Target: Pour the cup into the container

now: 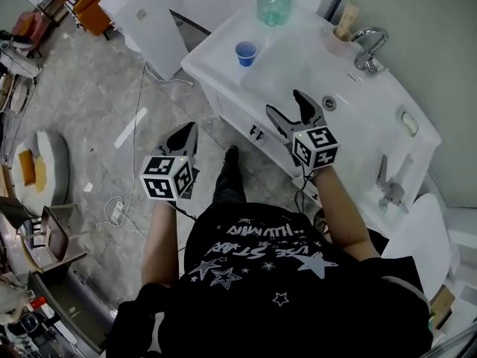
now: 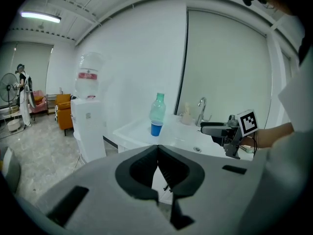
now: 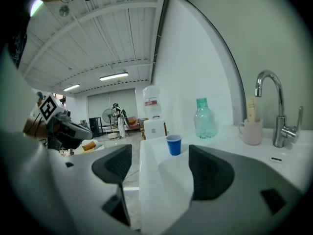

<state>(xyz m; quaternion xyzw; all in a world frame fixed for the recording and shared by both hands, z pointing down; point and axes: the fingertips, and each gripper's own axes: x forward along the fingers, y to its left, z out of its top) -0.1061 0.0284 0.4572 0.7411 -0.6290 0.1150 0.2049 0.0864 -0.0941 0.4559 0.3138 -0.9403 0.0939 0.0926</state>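
Note:
A small blue cup (image 1: pixel 246 52) stands upright on the white counter's far left corner, beside a green plastic bottle (image 1: pixel 274 2). The white sink basin (image 1: pixel 302 69) lies just right of the cup. My right gripper (image 1: pixel 285 103) hovers open over the basin's near edge, pointing at the cup (image 3: pixel 173 145), which stands well beyond its jaws; nothing is between them. My left gripper (image 1: pixel 191 129) hangs shut and empty over the floor, left of the counter. In the left gripper view the cup (image 2: pixel 156 128) and bottle (image 2: pixel 157 109) stand far ahead.
A chrome faucet (image 1: pixel 369 47) and a beige mug (image 1: pixel 339 37) holding sticks stand at the counter's back. A white water dispenser (image 2: pixel 88 116) stands on the floor left of the counter. Cables and clutter lie on the floor at far left.

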